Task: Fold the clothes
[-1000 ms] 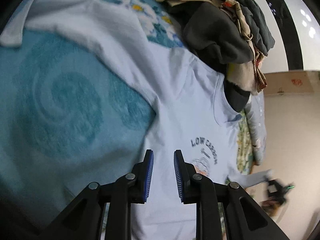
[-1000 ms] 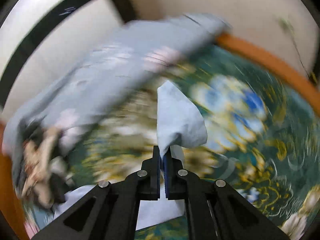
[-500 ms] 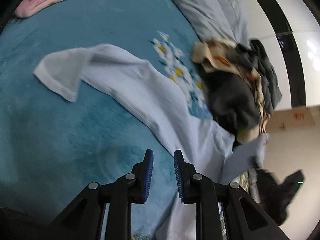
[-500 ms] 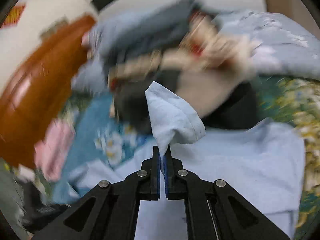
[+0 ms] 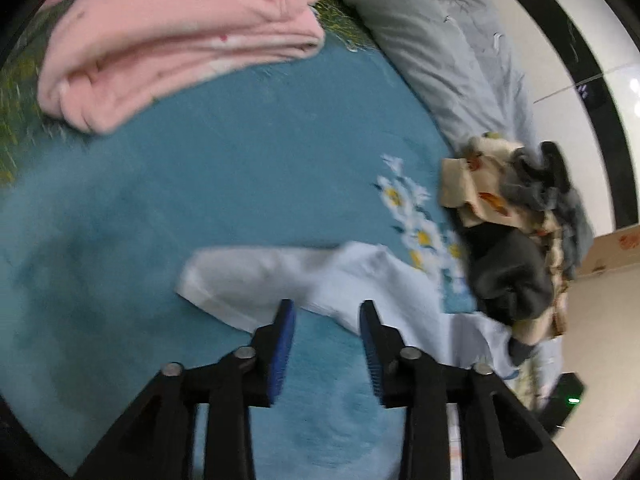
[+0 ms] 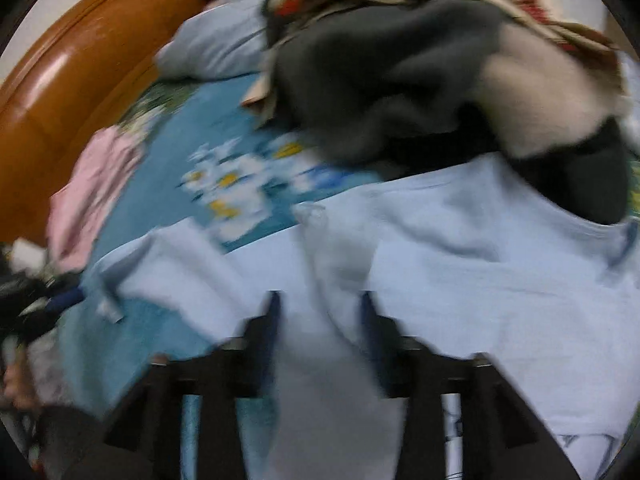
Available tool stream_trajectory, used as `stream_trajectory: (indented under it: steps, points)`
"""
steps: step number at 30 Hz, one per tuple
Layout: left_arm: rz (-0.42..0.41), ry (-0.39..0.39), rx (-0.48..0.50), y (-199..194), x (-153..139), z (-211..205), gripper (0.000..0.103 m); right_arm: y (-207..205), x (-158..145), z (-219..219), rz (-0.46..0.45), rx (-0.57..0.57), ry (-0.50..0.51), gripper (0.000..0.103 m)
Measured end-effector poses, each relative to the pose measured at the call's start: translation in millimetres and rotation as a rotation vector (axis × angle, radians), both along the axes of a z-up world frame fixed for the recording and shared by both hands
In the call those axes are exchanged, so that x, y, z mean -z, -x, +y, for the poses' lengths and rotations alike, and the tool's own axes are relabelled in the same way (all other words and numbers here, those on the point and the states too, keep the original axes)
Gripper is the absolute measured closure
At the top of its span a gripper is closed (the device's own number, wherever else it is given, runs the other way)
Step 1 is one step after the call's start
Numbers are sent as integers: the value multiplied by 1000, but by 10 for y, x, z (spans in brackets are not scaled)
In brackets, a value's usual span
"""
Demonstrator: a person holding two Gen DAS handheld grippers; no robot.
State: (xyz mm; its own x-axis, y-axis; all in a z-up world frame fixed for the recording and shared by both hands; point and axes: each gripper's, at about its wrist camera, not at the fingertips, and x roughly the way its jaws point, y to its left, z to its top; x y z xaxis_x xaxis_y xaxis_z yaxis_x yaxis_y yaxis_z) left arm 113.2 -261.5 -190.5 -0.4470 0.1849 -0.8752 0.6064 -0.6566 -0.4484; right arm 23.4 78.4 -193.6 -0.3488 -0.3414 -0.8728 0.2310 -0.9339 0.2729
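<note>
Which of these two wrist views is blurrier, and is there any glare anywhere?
Right wrist view: heavy motion smear across the right gripper, light blue shirt and clothes pile; glare streak on the wooden headboard. Left wrist view: sharper, left gripper crisp, sleeve soft.

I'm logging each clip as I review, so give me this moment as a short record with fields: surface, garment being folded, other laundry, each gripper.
surface: teal bedspread with a white flower print
garment: light blue T-shirt lying on the bedspread, one sleeve stretched out flat
other laundry: folded pink garment; unfolded dark and beige clothes pile overlapping the shirt's far edge
left gripper: jaws opening, nothing between them, over the sleeve
right gripper: jaws opening, a fold of shirt cloth between them, view blurred
</note>
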Motion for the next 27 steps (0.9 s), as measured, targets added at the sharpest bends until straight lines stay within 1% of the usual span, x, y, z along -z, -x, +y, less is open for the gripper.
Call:
stream_trajectory:
  steps: [2, 3, 4, 6, 7, 8, 9, 11, 12, 14, 15, 16, 17, 18, 21, 24, 27]
  points:
    - [-29, 37, 34, 49, 1, -41, 50, -23, -24, -41, -1, -19, 6, 56]
    - [-35, 46, 57, 81, -2, -38, 44, -27, -35, -33, -4, -13, 5, 56]
    - [-45, 57, 97, 151, 4, -5, 41, -28, -41, -18, -10, -5, 8, 56]
    - [-76, 124, 182, 282, 2, 116, 41, -20, -32, 38, -35, 20, 28, 56]
    - [-114, 209, 252, 377, 13, 223, 40, -19, -31, 67, -43, 33, 33, 56]
    - [-146, 278, 301, 436, 36, 299, 40, -24, -37, 96, -42, 45, 31, 56]
    - [-178, 335, 340, 485, 67, 359, 40, -29, -42, 125, -41, 58, 28, 56]
    - [-231, 411, 419, 566, 165, 454, 40, -46, -44, 175, -43, 76, 27, 56]
    - [-241, 418, 433, 580, 194, 462, 40, -61, -47, 209, -47, 81, 30, 56]
    - [-267, 403, 439, 597, 257, 431, 42, -93, -52, 278, -53, 93, 37, 56]
    - [-278, 392, 436, 595, 276, 405, 52, -113, -53, 314, -55, 96, 43, 56]
    - [-288, 380, 432, 592, 294, 378, 73, -135, -51, 353, -58, 101, 51, 56]
    - [-299, 369, 429, 589, 312, 351, 82, -157, -44, 396, -62, 107, 63, 56]
    - [-311, 362, 427, 583, 321, 331, 96, -167, -42, 434, -66, 114, 69, 56]
    - [-315, 374, 452, 542, 245, 339, 98, -182, -43, 570, -78, 144, 85, 56]
    - [-300, 390, 503, 469, 25, 397, 98, -190, -76, 744, -74, 180, 123, 56]
    - [-260, 325, 516, 367, -224, 417, 98, -221, -87, 943, -68, 223, 147, 56]
